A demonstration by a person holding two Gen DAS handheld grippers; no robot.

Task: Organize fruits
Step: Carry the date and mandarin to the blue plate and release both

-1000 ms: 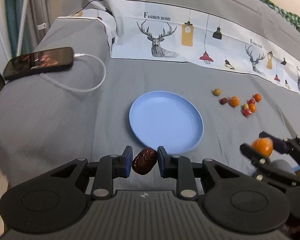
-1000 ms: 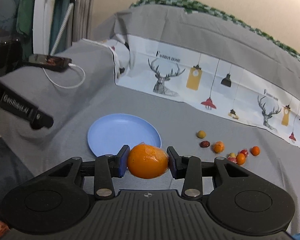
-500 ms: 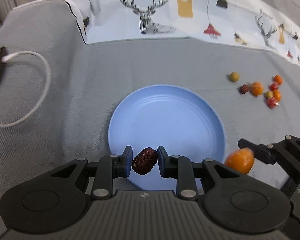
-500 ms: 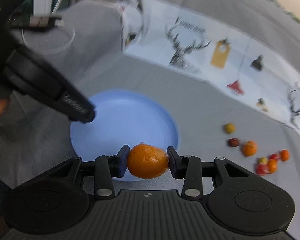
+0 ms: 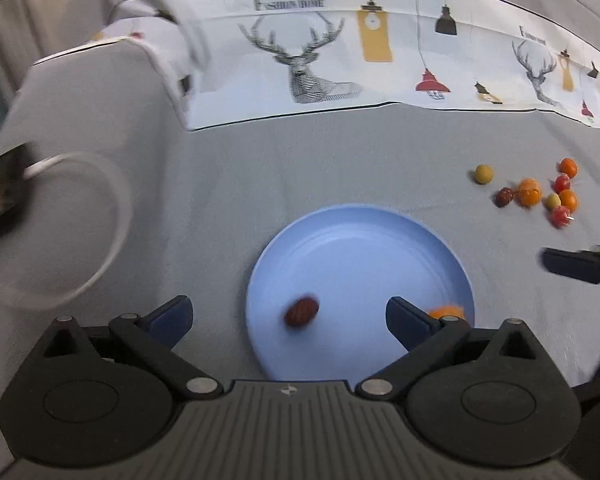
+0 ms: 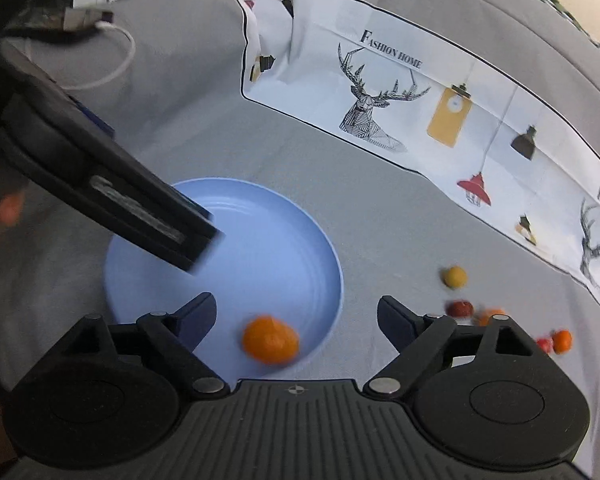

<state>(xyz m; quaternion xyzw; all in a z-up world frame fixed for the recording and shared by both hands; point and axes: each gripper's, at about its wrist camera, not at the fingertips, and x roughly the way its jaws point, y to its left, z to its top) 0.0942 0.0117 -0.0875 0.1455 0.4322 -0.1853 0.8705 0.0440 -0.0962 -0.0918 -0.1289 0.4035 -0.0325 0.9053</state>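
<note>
Both claws, left [image 5: 288, 316] and right [image 6: 296, 314], have just sprung wide (empty), date [image 5: 301, 312] and orange [image 6: 271, 339] on the plate [image 5: 360, 240].

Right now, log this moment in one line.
left gripper open, just opened | right gripper open, just opened | date, orange on plate

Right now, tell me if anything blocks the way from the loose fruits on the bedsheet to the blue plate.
Nothing visible does. Bare grey bedsheet lies between the loose fruits and the blue plate, which holds only a date and an orange.
</note>
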